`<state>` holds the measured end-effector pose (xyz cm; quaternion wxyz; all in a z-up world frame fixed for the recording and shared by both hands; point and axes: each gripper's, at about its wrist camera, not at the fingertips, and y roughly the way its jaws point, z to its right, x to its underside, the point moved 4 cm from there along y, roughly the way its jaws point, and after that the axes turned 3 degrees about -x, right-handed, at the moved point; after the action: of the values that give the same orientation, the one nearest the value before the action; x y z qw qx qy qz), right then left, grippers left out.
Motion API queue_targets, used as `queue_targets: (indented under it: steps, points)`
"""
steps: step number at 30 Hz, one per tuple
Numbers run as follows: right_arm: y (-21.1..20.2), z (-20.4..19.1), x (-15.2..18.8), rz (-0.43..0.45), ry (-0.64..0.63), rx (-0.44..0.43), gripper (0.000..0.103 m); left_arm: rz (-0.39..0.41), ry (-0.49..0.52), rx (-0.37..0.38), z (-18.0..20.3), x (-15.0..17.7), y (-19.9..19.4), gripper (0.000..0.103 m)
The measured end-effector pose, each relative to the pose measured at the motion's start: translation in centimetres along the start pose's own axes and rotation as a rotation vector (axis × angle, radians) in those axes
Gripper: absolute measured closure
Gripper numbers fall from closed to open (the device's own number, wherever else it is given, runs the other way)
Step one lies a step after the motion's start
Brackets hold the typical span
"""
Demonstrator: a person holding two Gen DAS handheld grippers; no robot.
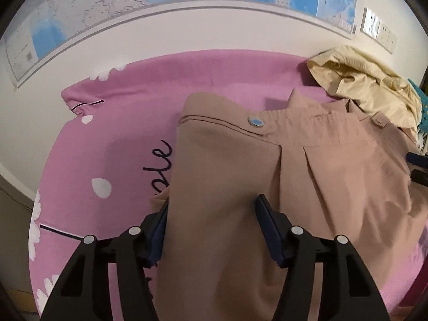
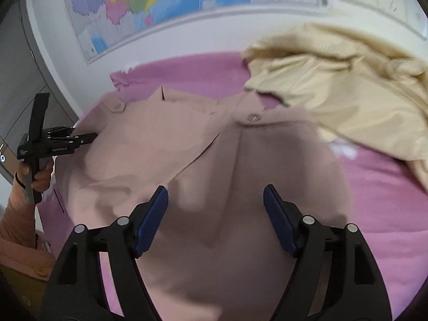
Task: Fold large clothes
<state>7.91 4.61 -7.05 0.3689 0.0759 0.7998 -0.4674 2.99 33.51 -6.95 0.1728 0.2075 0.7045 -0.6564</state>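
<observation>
A pink printed bed [image 1: 128, 123] carries a tan coat [image 1: 307, 165] and a cream garment [image 2: 347, 85].

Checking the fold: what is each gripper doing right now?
Left gripper: open, jaws astride the tan coat, not gripping.
Right gripper: open over the tan coat, holding nothing.

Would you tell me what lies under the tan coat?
The tan coat lies on a pink bedsheet printed with white petals and dark lettering. The coat covers part of that lettering, and anything else beneath it is hidden.
</observation>
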Motion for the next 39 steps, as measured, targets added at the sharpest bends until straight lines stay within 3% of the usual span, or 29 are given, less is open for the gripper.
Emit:
queue_targets:
  steps: [2, 3, 5, 8, 12, 15, 19, 24, 26, 31, 35, 39]
  points:
    - [1.0, 0.0, -0.1, -0.014, 0.002, 0.008, 0.048, 0.003, -0.005, 0.002, -0.1, 0.3, 0.2, 0.048]
    - [1.5, 0.0, 0.0, -0.024, -0.012, 0.031, 0.074, 0.004, -0.002, -0.005, 0.0, 0.3, 0.4, 0.051]
    - [1.7, 0.1, 0.0, -0.022, -0.001, 0.027, 0.099, -0.005, -0.004, -0.004, 0.2, 0.1, 0.7, 0.067]
    - [0.9, 0.8, -1.0, 0.038, 0.046, -0.026, 0.101, -0.005, -0.023, 0.009, 0.3, -0.5, 0.9, 0.089]
    - [-1.9, 1.5, -3.4, 0.186, 0.072, -0.022, 0.101, 0.039, -0.054, 0.014, -0.2, -2.7, 0.4, 0.094]
    - [-0.2, 1.6, -3.1, 0.140, 0.053, 0.026, 0.101, 0.041, -0.062, 0.024, -0.2, -3.7, 0.9, 0.094]
    - [2.3, 2.5, -1.7, 0.064, 0.080, 0.037, 0.100, 0.021, -0.065, 0.000, -0.2, -3.3, 2.2, 0.090]
    - [2.1, 3.0, -1.5, 0.074, 0.106, 0.016, 0.100, 0.054, -0.060, -0.022, -0.3, -3.0, 1.6, 0.082]
    - [2.2, 2.9, -1.3, 0.073, 0.103, 0.020, 0.099, 0.062, -0.054, -0.040, -0.2, -2.9, 1.3, 0.072]
    - [2.3, 3.2, -1.4, 0.080, 0.119, 0.014, 0.099, 0.073, -0.042, -0.047, -0.1, -2.7, 1.0, 0.069]
    - [2.4, 3.2, -1.7, 0.078, 0.118, 0.016, 0.099, 0.073, -0.041, -0.049, -0.3, -2.7, 1.1, 0.061]
    - [2.5, 3.3, -2.3, 0.075, 0.105, 0.027, 0.099, 0.061, -0.054, -0.053, -0.8, -3.0, 1.7, 0.060]
